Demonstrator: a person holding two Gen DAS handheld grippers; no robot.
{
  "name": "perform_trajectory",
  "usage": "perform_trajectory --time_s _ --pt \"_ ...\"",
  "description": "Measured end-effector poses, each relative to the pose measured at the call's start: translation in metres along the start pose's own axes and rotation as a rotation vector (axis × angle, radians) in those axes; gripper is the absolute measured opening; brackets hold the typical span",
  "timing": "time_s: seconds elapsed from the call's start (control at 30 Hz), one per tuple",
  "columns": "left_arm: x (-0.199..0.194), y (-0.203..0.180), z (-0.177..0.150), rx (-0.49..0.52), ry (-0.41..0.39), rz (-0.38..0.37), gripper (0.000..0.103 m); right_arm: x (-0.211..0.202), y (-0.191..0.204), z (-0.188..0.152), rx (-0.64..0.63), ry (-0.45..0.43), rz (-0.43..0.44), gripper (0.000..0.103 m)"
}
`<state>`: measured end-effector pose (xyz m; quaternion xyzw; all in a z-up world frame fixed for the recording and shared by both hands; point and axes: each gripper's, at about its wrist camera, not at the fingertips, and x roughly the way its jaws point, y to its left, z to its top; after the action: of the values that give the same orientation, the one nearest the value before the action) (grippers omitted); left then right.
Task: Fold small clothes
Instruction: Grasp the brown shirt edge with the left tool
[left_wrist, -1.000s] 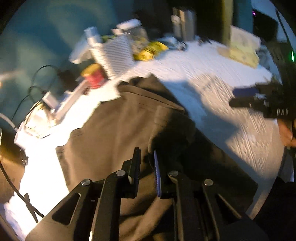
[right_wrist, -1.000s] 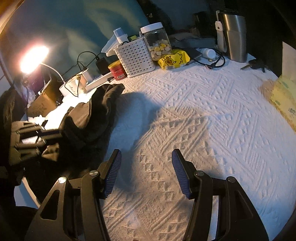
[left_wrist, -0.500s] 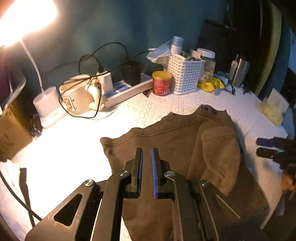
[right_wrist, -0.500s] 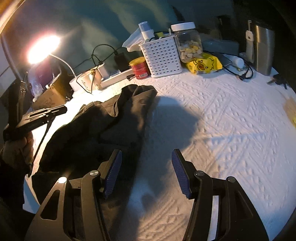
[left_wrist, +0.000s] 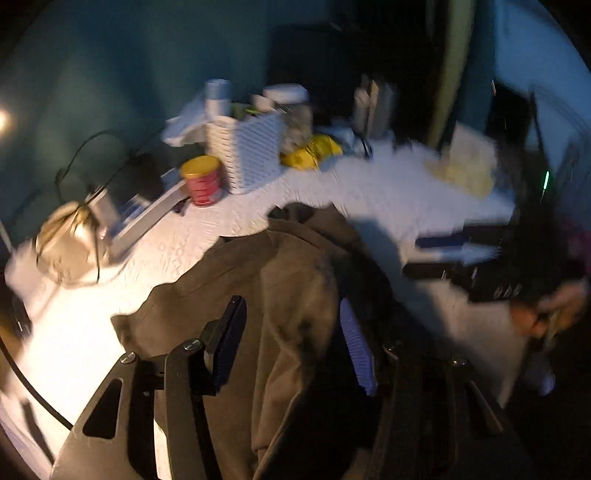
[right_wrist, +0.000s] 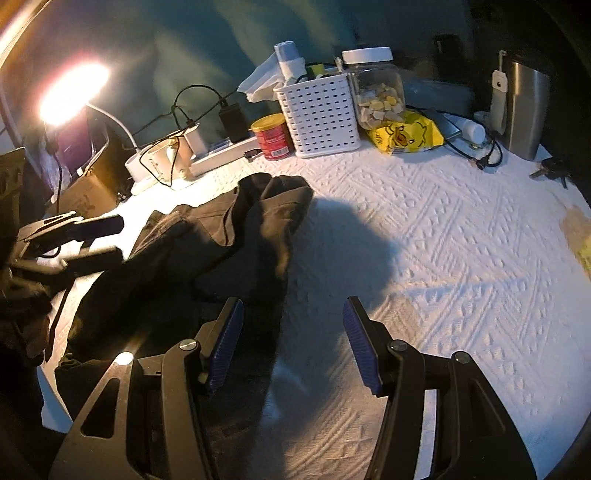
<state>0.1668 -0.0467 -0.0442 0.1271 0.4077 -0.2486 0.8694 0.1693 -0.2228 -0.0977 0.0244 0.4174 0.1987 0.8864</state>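
Note:
A dark brown small garment (left_wrist: 288, 295) lies crumpled on the white textured tablecloth (right_wrist: 443, 240). In the right wrist view the garment (right_wrist: 229, 236) spreads over the left part of the table. My left gripper (left_wrist: 291, 332) hangs over a raised fold of it. Its jaws are opening, the fold lies between them, and the pads do not press on it. From the right wrist view the left gripper (right_wrist: 110, 240) shows at the garment's left edge. My right gripper (right_wrist: 293, 332) is open and holds nothing, just above the garment's right edge, and is seen again as the right gripper (left_wrist: 417, 256).
Along the back stand a white basket (right_wrist: 319, 110), a red can (right_wrist: 273, 136), a snack jar (right_wrist: 376, 92), a yellow bag (right_wrist: 406, 136) and a steel tumbler (right_wrist: 524, 110). A bright lamp (right_wrist: 70, 92), a power strip (right_wrist: 221, 155) and cables are at the back left. Keys (right_wrist: 550, 171) lie far right.
My left gripper's jaws, shut half a second ago, now stand apart over the garment's fold, and its view has swung right. The right gripper stays open, now nearer the garment's edge.

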Motion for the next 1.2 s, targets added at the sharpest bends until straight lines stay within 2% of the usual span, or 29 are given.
perform_trajectory --time_s 0.17,0.27,0.3,0.5,0.67,0.8,0.87,0.97,1.1,1.2 --pt "0.025 -0.030 -0.001 0.200 0.056 0.087 0.051 -0.003 -0.011 0.001 0.021 -0.006 -0.017 0.060" --pt "0.032 -0.019 -0.002 0.206 0.069 0.142 0.009 -0.001 -0.013 0.001 0.022 -0.002 -0.024 0.060" --pt "0.030 -0.009 -0.002 0.176 0.062 0.144 0.008 -0.001 -0.013 0.001 0.021 0.001 -0.025 0.060" --pt "-0.006 0.051 -0.007 -0.018 -0.071 0.217 0.005 0.012 -0.007 0.007 0.007 0.022 -0.023 0.060" --pt "-0.002 0.106 -0.028 -0.183 -0.085 0.281 0.001 0.024 0.007 0.019 -0.011 0.027 -0.003 0.060" --pt "0.015 0.149 -0.048 -0.324 -0.056 0.262 0.001 0.034 0.019 0.027 -0.031 0.034 0.008 0.060" --pt "0.023 0.161 -0.056 -0.361 -0.030 0.241 0.001 0.038 0.024 0.030 -0.044 0.043 0.004 0.060" --pt "0.023 0.165 -0.060 -0.382 -0.034 0.216 0.001 0.041 0.029 0.031 -0.058 0.052 0.002 0.060" --pt "0.025 0.174 -0.067 -0.408 -0.028 0.229 0.002 0.043 0.027 0.031 -0.047 0.060 -0.009 0.060" --pt "0.024 0.175 -0.069 -0.416 0.007 0.251 0.004 0.041 0.028 0.030 -0.047 0.059 -0.011 0.060"
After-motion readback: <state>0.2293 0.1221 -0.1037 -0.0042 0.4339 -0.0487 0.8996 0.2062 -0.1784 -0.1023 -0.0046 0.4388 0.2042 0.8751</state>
